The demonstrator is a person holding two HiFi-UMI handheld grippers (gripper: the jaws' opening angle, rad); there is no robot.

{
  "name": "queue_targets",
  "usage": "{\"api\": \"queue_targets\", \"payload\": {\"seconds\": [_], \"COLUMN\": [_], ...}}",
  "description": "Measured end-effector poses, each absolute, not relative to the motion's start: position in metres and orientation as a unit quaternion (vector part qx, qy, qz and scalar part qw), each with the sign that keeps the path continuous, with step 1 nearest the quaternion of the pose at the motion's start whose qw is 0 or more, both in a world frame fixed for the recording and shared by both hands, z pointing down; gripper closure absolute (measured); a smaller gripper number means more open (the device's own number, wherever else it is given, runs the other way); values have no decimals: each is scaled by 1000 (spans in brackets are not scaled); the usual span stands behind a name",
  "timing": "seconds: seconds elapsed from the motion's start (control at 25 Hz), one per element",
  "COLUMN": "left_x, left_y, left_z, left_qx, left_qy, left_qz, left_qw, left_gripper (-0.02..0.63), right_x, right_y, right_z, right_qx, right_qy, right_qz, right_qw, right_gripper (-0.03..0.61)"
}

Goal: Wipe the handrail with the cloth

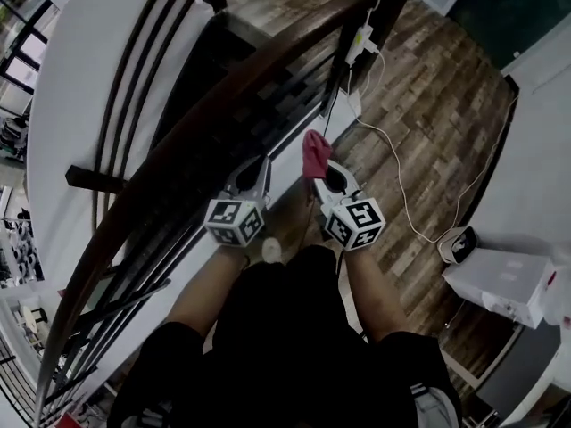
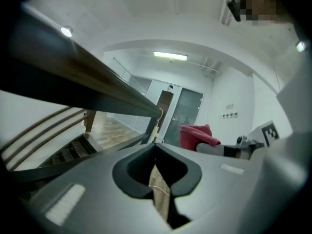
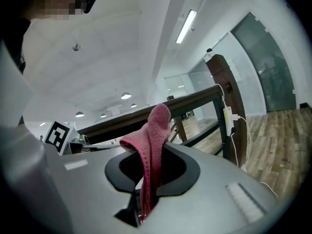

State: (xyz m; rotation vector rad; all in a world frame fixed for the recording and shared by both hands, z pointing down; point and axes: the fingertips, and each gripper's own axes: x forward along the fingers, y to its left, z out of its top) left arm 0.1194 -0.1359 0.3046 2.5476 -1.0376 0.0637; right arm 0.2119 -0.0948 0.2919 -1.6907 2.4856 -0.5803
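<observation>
Two tongs are out in front of me, side by side and level with each other. The right tongs [image 1: 325, 175] are clamped on the red cloth [image 3: 153, 130]. It is pinched low in the slot, so a folded tuft stands up past the tips and a short tail hangs behind. I judge that grip is meant to give me a soft pad to press on the wood without the jaws themselves scraping it. The left tongs [image 2: 158, 179] are drawn nearly together, with only a sliver of floor showing between the jaws and nothing held. They look like a spare hand kept clear for now.

The dark handrail [image 1: 268, 52] runs ahead of both tongs and off to their left, sweeping back past the left tongs in a long curve. In the left gripper view it crosses above and to the left of the jaws. In the right gripper view it lies beyond the cloth's tip, which does not touch it, so wiping has not begun.

Room to move seems good along the rail's top, which is bare for its whole length. Ahead of the right tongs it ends at the post [image 3: 229, 96], where a white charger [image 1: 361, 38] hangs with its cable [image 1: 401, 176] trailing over the floor to the right. I would keep the cloth short of that. Below the rail the dark bars [image 1: 134, 69] stand close together, leaving little room for the tongs underneath.
</observation>
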Motion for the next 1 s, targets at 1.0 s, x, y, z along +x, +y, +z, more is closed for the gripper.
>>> {"api": "queue_targets", "payload": {"seconds": [1.0], "left_x": [288], "left_y": [-253], "left_z": [436], "left_qx": [859], "left_qy": [-433], "left_qz": [81], "left_qw": [261], "left_gripper": [614], "right_x": [377], "right_y": [-293], "right_z": [431], "right_qx": [-475], "right_qy": [835], "right_qz": [-278], "right_qw": [-18], "right_gripper": [535]}}
